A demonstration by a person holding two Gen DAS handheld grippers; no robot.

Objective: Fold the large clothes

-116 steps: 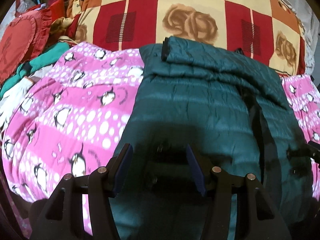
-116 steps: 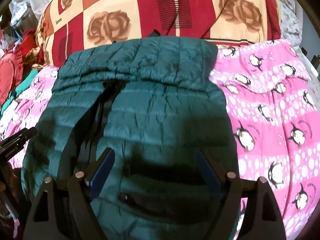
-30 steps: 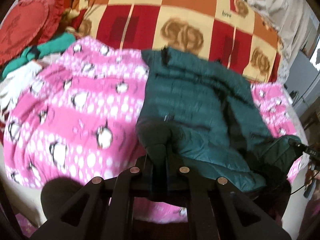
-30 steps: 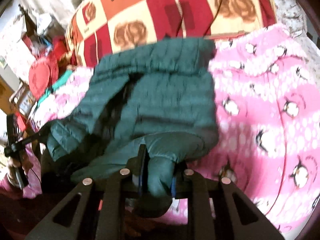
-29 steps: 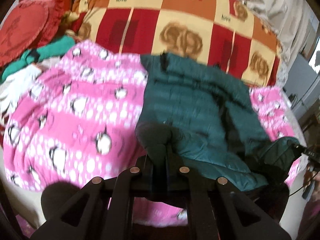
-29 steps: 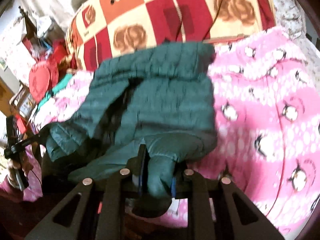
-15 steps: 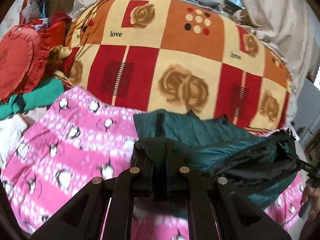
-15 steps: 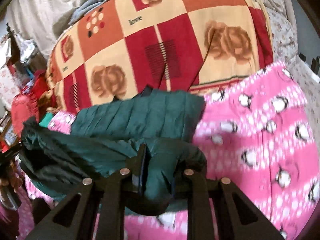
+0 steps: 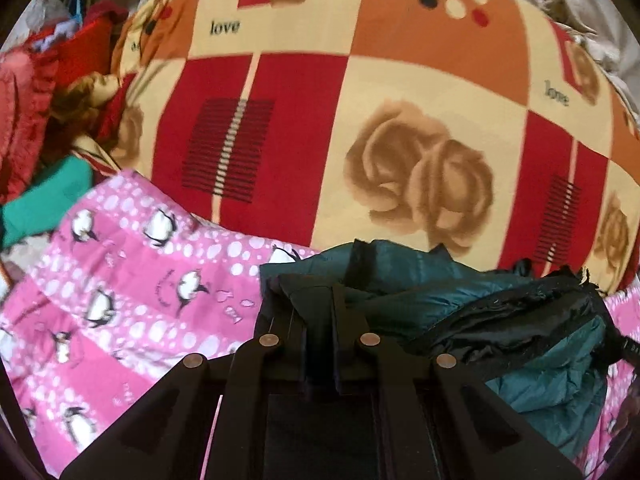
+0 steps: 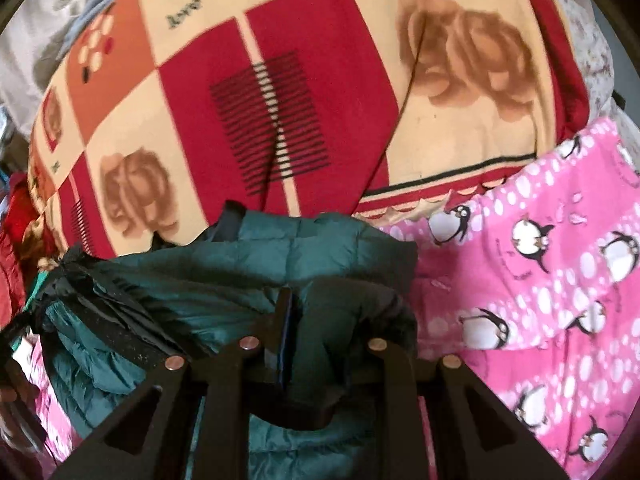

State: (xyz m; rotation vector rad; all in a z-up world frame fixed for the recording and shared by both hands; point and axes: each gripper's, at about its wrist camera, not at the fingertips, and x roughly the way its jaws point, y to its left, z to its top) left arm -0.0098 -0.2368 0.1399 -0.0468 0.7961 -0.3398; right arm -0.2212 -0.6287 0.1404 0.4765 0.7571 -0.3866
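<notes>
A dark teal quilted jacket (image 9: 436, 280) lies on a pink penguin blanket (image 9: 132, 280), its near hem lifted and carried over toward its collar end. My left gripper (image 9: 318, 304) is shut on the hem's left corner, whose dark fabric wraps over the fingers. In the right wrist view the jacket (image 10: 256, 276) bunches under my right gripper (image 10: 316, 308), which is shut on a thick fold of the hem's right corner. Between the two grips the hem sags and shows its black lining (image 9: 520, 320). The jacket's lower layer is mostly hidden.
A big checked quilt (image 9: 360, 100) with rose prints and "love" lettering rises right behind the jacket. Red cushions (image 9: 24, 112) and a green garment (image 9: 44, 200) pile at the left. The pink blanket (image 10: 560, 280) spreads to the right. A hand (image 10: 12, 400) shows at the left edge.
Both grippers carried the jacket's near hem forward over its body toward the quilt. The jacket went from spread long to doubled over, and the quilt now fills the upper view.
</notes>
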